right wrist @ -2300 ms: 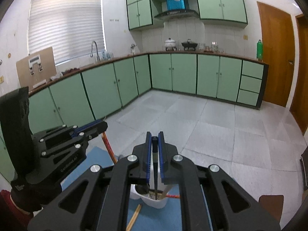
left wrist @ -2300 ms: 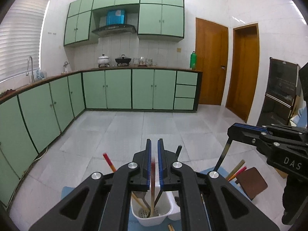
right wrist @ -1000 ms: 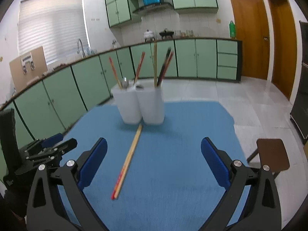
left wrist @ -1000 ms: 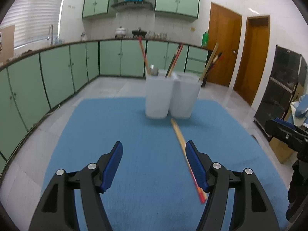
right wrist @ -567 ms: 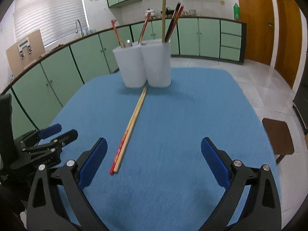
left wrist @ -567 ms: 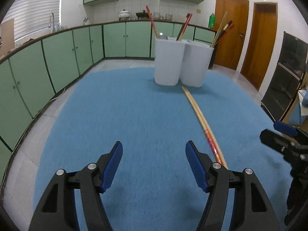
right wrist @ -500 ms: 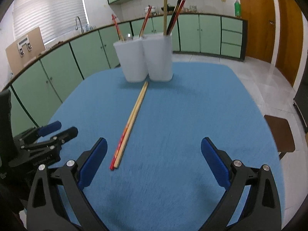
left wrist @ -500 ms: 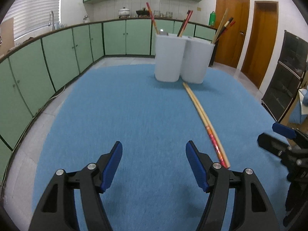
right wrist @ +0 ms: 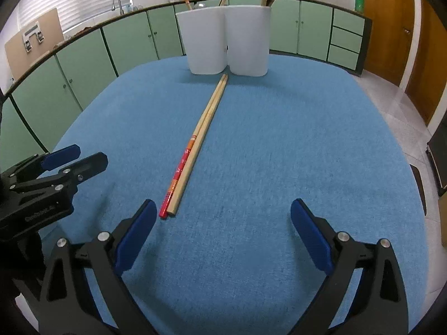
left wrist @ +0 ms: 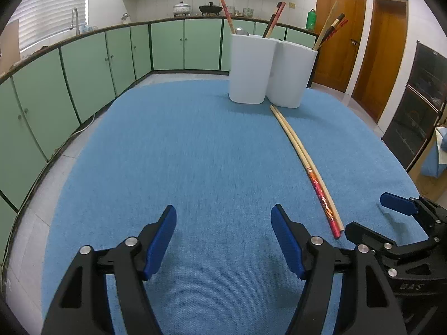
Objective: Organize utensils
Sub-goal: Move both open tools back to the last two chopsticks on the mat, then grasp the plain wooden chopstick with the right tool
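Your left claw (left wrist: pixel 223 231) is spread wide, holding nothing, low over the blue cloth (left wrist: pixel 195 153) on the counter. Your right claw (right wrist: pixel 223 223) likewise gapes wide and empty. Pair of chopsticks (right wrist: pixel 195 142) lies flat ahead, between the two claws, near ends just beside your right claw's left finger. Far tips reach the white holder (right wrist: pixel 226 39), well ahead, chopsticks standing in it.

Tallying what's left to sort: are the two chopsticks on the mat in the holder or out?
Out. The chopsticks lie flat, side by side on the blue mat, tips near the white holder.
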The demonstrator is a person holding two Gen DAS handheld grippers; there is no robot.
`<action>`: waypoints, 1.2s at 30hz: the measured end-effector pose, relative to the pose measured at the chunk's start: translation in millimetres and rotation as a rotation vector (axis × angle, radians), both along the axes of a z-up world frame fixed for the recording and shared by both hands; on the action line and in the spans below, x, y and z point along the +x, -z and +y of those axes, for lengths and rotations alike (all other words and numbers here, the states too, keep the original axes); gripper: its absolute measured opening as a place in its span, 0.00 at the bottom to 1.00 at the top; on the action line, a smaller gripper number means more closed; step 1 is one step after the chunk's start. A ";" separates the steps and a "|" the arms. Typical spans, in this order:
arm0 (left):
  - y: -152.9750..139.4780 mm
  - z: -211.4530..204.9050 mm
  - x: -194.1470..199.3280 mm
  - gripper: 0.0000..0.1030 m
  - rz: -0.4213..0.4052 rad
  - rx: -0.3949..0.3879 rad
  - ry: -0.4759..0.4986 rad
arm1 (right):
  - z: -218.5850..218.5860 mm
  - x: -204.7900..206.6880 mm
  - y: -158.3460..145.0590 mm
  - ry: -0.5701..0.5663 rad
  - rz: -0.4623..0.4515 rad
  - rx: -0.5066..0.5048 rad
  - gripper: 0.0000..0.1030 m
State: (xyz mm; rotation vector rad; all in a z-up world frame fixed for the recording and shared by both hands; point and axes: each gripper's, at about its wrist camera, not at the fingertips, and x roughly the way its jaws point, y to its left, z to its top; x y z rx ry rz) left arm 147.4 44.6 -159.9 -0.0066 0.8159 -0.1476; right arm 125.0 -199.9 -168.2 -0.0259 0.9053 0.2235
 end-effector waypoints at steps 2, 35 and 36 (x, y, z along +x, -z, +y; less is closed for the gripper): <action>-0.1 -0.1 0.7 0.68 0.002 0.000 -0.001 | 0.9 2.4 1.3 -0.001 0.011 -0.002 0.85; 4.0 -0.5 6.2 0.69 0.026 -0.002 -0.021 | 16.9 -6.2 -1.2 -0.042 0.009 0.028 0.29; 4.1 -0.9 6.0 0.69 0.026 0.000 -0.020 | 17.7 -5.6 -1.0 -0.041 0.010 0.024 0.25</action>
